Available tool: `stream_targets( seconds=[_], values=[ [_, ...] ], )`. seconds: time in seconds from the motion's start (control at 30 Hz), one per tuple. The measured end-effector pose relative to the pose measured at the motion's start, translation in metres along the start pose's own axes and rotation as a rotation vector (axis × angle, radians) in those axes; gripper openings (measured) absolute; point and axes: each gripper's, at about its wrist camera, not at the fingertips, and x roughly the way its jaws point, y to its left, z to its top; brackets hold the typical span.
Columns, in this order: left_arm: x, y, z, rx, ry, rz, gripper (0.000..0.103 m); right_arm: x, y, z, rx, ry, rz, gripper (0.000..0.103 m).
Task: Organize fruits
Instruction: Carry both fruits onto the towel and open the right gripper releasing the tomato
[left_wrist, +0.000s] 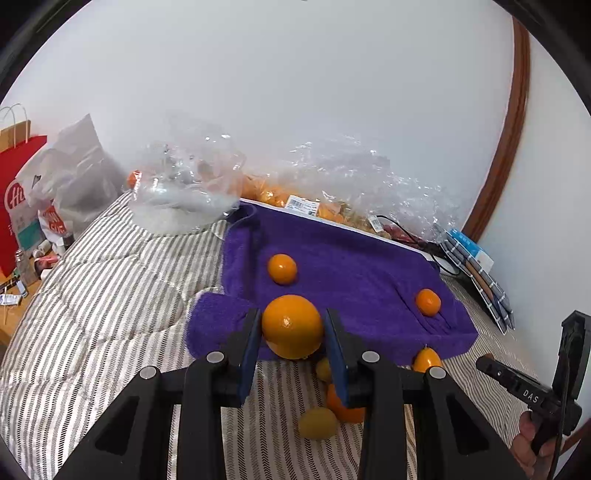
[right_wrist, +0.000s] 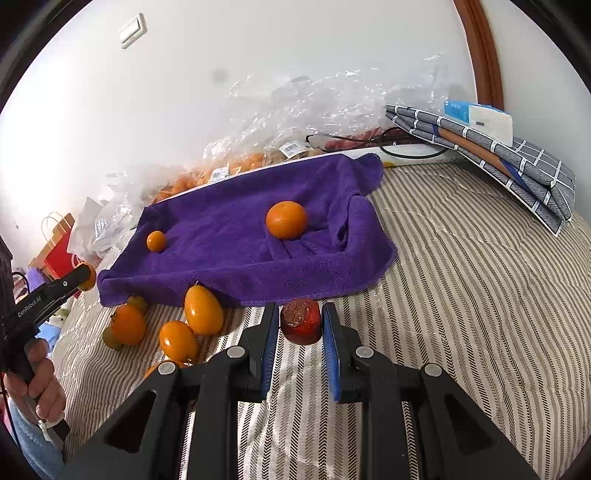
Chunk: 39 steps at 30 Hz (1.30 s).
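A large orange (left_wrist: 292, 326) sits pinched between the jaws of the left gripper (left_wrist: 292, 332), held just above the near left corner of the purple towel (left_wrist: 351, 280). The gripper tilts downward toward the towel, its blue pads pressing the orange on both sides. A small red fruit (right_wrist: 301, 321) is pinched between the jaws of the right gripper (right_wrist: 301, 325), held just in front of the towel's near edge, over the striped bed cover (right_wrist: 461, 277); this gripper also tilts downward. A hand (right_wrist: 38, 384) wraps the left gripper's handle in the right wrist view. On the towel lie two oranges, a small one (right_wrist: 156, 241) toward its left side and a bigger one (right_wrist: 286, 219) toward its right. Several orange fruits (right_wrist: 203, 310) lie on the bed cover just below the towel's near left corner. Clear plastic bags (right_wrist: 314, 107) of fruit sit behind the towel, against the wall.
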Motion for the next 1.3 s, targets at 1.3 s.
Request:
stream_targets(
  seconds=[1.3],
  values=[
    [0.093,-0.012,0.047,0.060,0.128,0.071,0.032,0.078,0.041,0.070,-0.176,0.010,-0.066,0.023]
  ],
)
